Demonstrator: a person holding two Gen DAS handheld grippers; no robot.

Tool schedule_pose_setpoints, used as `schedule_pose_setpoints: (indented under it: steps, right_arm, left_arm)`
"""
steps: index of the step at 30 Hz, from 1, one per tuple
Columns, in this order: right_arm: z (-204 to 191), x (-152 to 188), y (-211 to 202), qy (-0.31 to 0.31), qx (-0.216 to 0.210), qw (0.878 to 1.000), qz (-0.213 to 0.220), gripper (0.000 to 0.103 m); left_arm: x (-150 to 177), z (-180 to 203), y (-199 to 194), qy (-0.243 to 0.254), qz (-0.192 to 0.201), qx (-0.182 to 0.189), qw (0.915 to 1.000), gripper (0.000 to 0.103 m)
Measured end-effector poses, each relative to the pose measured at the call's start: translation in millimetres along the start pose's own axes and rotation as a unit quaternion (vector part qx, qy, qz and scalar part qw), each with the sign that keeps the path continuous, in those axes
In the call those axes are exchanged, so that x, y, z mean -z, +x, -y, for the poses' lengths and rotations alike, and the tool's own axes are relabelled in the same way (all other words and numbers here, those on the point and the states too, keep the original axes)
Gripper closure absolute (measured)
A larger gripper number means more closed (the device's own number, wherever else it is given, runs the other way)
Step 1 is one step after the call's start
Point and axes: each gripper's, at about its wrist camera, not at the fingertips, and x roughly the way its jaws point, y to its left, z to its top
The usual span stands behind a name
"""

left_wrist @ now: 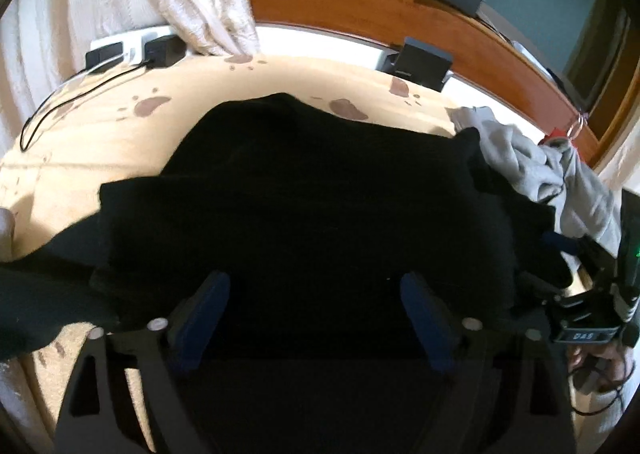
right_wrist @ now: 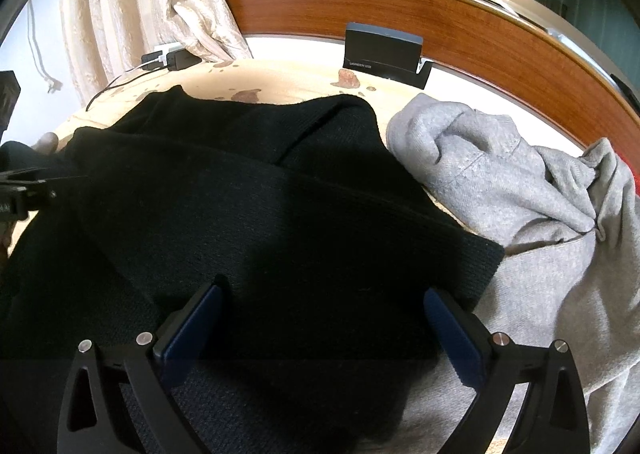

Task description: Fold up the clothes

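The black sweater (right_wrist: 248,206) lies on the counter (left_wrist: 100,134) with parts already laid over each other, the gray sweater (right_wrist: 520,190) sits crumpled beside it, and the left tool (left_wrist: 316,306) and right tool (right_wrist: 324,318) are both wide open, holding nothing.

Cream paw-print bedcover (right_wrist: 288,74), curved wooden headboard (right_wrist: 320,10), pale curtain (right_wrist: 132,2) at left, bright daylight.
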Motion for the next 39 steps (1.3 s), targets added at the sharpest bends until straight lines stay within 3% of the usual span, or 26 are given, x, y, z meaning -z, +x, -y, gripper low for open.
schedule_pose_setpoints:
  steps: [6, 12, 15, 17, 24, 26, 28, 29, 33, 34, 36, 39]
  right_arm:
    - [-0.2, 0.1, -0.1, 0.000, -0.003, 1.000, 0.001, 0.001]
    - [-0.5, 0.3, -0.3, 0.001, -0.005, 1.000, 0.002, 0.001]
    - [-0.4, 0.1, 0.1, 0.000, -0.005, 1.000, 0.002, 0.001]
    - [-0.3, 0.3, 0.4, 0.001, -0.005, 1.000, 0.002, 0.001]
    - [-0.5, 0.5, 0.7, 0.000, -0.004, 1.000, 0.002, 0.001]
    - [-0.7, 0.5, 0.7, 0.001, -0.004, 1.000, 0.002, 0.001]
    - [-0.7, 0.6, 0.7, 0.001, -0.004, 1.000, 0.002, 0.001]
    - [-0.6, 0.6, 0.7, 0.001, -0.004, 1.000, 0.002, 0.001]
    - [0.0, 0.6, 0.5, 0.001, -0.004, 1.000, 0.002, 0.001]
    - [-0.1, 0.6, 0.4, 0.001, -0.004, 1.000, 0.002, 0.001]
    - [-0.4, 0.5, 0.2, 0.001, -0.004, 1.000, 0.002, 0.001]
    - [-0.5, 0.3, -0.1, 0.001, -0.004, 1.000, 0.002, 0.001]
  left_arm:
    - [4.1, 17.8, 12.9, 0.025, -0.003, -0.022, 0.9995, 0.001]
    - [15.4, -17.9, -23.1, -0.081, 0.011, 0.039, 0.9959, 0.001]
    - [39.9, -57.1, -55.0, -0.147, 0.041, 0.060, 0.9864, 0.001]
    - [62.9, -88.7, -82.6, -0.199, 0.067, 0.063, 0.9757, 0.001]
    - [139.1, -161.4, -183.9, -0.280, 0.167, 0.003, 0.9453, 0.001]
    - [152.8, -175.8, -191.7, -0.286, 0.185, 0.011, 0.9403, 0.001]
    - [158.5, -184.1, -183.4, -0.298, 0.176, 0.022, 0.9381, 0.002]
    - [159.6, -185.7, -177.2, -0.302, 0.168, 0.028, 0.9379, 0.004]
    - [164.0, -192.1, -152.7, -0.320, 0.139, 0.048, 0.9360, 0.045]
    - [165.0, -193.7, -146.6, -0.324, 0.131, 0.053, 0.9353, 0.051]
    - [166.4, -191.0, -141.4, -0.318, 0.122, 0.038, 0.9394, 0.059]
    - [169.0, -192.9, -141.7, -0.319, 0.118, 0.025, 0.9402, 0.086]
